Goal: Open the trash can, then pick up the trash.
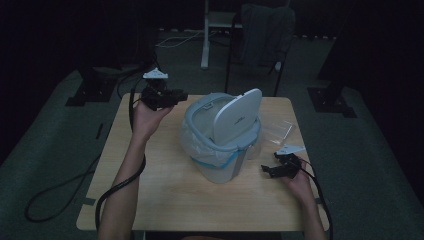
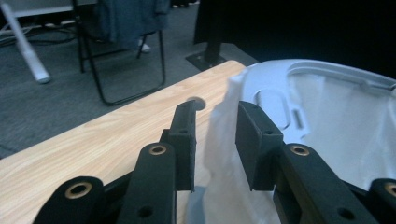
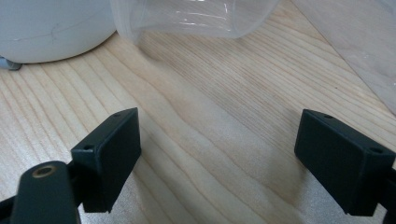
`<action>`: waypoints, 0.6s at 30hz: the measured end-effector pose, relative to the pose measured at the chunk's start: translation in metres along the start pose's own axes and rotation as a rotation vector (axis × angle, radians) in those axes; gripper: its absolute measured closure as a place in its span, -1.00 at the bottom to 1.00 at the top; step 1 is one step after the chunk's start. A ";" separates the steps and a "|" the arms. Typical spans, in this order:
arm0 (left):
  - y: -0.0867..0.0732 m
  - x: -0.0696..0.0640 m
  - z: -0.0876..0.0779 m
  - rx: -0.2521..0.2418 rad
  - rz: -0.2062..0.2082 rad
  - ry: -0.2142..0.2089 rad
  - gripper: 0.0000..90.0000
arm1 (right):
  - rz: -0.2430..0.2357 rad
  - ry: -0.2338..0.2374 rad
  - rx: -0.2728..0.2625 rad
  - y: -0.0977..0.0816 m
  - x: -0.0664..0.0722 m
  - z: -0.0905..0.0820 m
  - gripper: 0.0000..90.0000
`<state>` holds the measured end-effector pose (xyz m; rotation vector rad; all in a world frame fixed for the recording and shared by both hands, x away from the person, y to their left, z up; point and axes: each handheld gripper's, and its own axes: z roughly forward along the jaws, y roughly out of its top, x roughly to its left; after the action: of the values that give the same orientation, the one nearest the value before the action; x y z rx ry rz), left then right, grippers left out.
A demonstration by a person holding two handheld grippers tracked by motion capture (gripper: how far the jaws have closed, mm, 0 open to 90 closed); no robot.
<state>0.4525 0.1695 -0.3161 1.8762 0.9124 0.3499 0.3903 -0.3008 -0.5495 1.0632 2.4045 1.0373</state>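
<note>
A light grey bin (image 1: 220, 162) stands mid-table with its lid (image 1: 235, 117) tipped up and a white liner bag (image 1: 192, 137) folded over its rim. My left gripper (image 1: 181, 95) hovers at the bin's far-left side, jaws pointing at the rim. In the left gripper view its jaws (image 2: 217, 116) stand a little apart, with the liner's edge (image 2: 224, 149) showing in the gap and the pads not pressing on it. My right gripper (image 1: 265, 170) rests low on the table right of the bin; its jaws (image 3: 219, 140) stand wide apart over bare wood.
A clear plastic bag (image 1: 277, 131) lies on the wooden table (image 1: 165, 195) behind the right gripper, and its edge (image 3: 196, 18) lies close ahead of the jaws beside the bin's base (image 3: 51, 28). A chair (image 1: 260, 35) stands beyond the far edge.
</note>
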 end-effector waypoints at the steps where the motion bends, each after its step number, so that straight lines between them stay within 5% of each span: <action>1: -0.003 0.002 -0.002 -0.002 -0.007 0.004 0.52 | 0.003 -0.001 -0.001 0.000 0.000 0.000 -0.70; 14: -0.052 0.012 -0.018 0.008 -0.061 0.068 0.38 | 0.004 -0.003 0.000 0.000 0.000 0.000 -0.69; 18: -0.076 0.014 -0.022 0.006 -0.082 0.098 0.35 | 0.017 -0.017 -0.022 -0.002 -0.001 -0.003 -0.41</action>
<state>0.4155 0.2118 -0.3735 1.8343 1.0542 0.3924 0.3882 -0.3040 -0.5488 1.0821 2.3696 1.0540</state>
